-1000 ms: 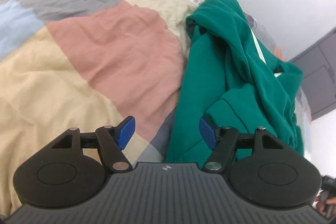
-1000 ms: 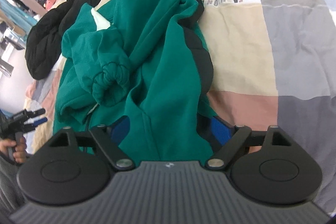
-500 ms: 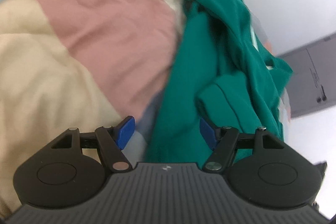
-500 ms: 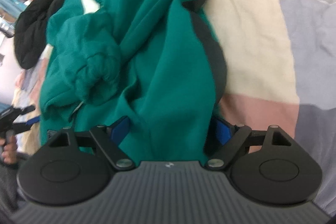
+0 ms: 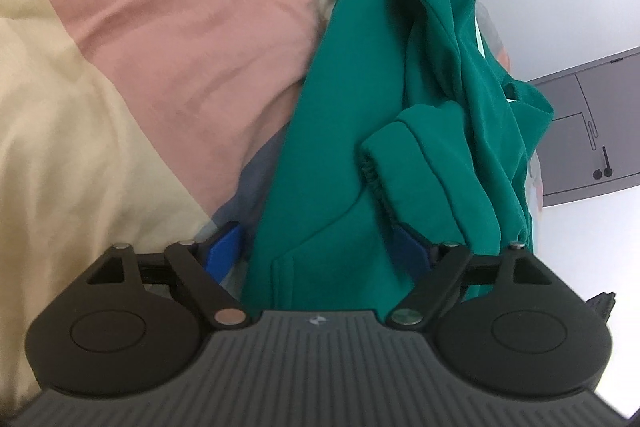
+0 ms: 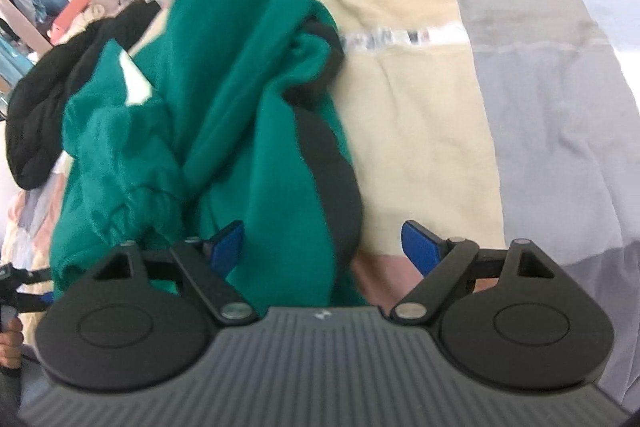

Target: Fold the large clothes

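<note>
green fleece right at both sets of fingers, lying crumpled on the patchwork bed cover point(image 5: 168, 39). green sweatshirt point(image 5: 352, 163) stretched as a long heap, long axis running straight away from both grippers, near hem closest, bunched upper part farthest.

left gripper point(image 5: 320, 251): blue fingers point(image 5: 224, 247) spread and opening further, near hem of the sweatshirt sitting between them, the right-hand pad half buried under a fold beside an elastic cuff point(image 5: 380, 175). no clamping visible; cloth merely lying in the gap. sweatshirt centred to slightly right of the gap, bare cover to the left.

right gripper point(image 6: 324, 247): fingers point(image 6: 420, 243) wide apart, not gripping. left-hand pad up against the cloth, right-hand pad over bare cover, so the sweatshirt point(image 6: 248, 131) lies left of centre here, its dark-lined edge point(image 6: 332, 187) falling inside the gap.

judged from this: both grippers at the same near end, one on each side of the hem, about equally near. left better centred on cloth; right probably needing a small shift toward its left to take a full bite. next, likely pinching both hem corners and pulling apart to spread the garment.

farther off, a bunched sleeve point(image 6: 120, 187), then a black garment point(image 6: 52, 99) beyond the far end. at the far left edge of the right view, a hand point(image 6: 10, 343) on the other gripper's handle.
</note>
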The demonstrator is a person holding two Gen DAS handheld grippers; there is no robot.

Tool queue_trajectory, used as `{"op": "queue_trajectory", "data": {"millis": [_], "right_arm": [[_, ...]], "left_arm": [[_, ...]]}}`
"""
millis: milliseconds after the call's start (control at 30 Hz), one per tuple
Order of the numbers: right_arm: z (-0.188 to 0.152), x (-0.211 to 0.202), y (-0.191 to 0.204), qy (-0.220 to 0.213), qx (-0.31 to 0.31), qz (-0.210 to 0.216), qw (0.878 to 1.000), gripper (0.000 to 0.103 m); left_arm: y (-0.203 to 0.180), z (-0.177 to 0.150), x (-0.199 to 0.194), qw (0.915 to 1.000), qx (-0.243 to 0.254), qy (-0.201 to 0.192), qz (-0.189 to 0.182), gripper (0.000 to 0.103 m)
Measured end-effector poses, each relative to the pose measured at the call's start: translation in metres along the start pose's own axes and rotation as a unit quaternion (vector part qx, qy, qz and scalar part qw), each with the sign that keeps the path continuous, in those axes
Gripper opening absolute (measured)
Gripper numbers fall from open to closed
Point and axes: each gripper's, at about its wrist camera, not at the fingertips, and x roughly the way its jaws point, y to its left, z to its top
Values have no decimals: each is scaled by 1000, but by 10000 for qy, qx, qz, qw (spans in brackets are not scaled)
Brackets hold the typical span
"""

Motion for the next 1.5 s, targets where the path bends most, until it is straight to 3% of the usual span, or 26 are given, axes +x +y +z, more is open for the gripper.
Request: {"op": "queue_trajectory", "data": {"millis": [267, 333, 500, 667, 800, 933, 1000, 1067, 1133, 1233, 1300, 1400, 1467, 1500], "right_arm": [[-8, 26, -13, 519, 335, 881, 9942, 88], [-11, 27, -8, 536, 279, 897, 9941, 88], [-15, 26, 1, 560, 217, 1148, 9916, 88], [-17, 12, 5, 418, 190, 1776, 9830, 87], [-17, 6, 6, 319, 126, 2321, 9721, 88], [-16, 19, 10, 601, 24, 1998, 9780, 88], [-16, 30, 12, 801, -79, 1522, 9851, 85], [-19, 36, 13, 864, -111, 1483, 9851, 86], [-19, 37, 15, 851, -181, 1616, 9830, 88], [-23, 33, 24, 938, -593, 2307, 9667, 88], [-26, 33, 29, 939, -842, 2384, 9629, 88], [-29, 46, 27, 1107, -762, 2179, 9667, 87], [-32, 45, 34, 1090, -1036, 2084, 9664, 86], [-33, 43, 39, 1080, -1204, 2003, 9663, 82]], "left_arm": [[5, 3, -6, 9993, -213, -17, -304, 86], [6, 3, -7, 9988, -293, -24, -401, 86], [1, 1, -12, 9954, -221, 52, -931, 86], [-8, -4, -21, 9901, -24, -19, -1406, 88], [-8, -5, -13, 9944, -62, 85, -1053, 89], [-4, -6, 2, 9979, -112, 408, -486, 89], [-10, -7, 2, 9982, 23, 428, -430, 89], [-12, -7, 2, 9972, 88, 452, -585, 88], [-16, -9, -1, 9945, 244, 480, -903, 88], [-27, -13, -6, 9900, 580, 507, -1183, 88], [-28, -15, -2, 9914, 645, 596, -966, 87], [-36, -19, 15, 9888, 875, 1003, -671, 82], [-44, -22, 20, 9873, 1114, 1046, -425, 80], [-44, -24, 20, 9878, 1136, 1017, -329, 75]]}}
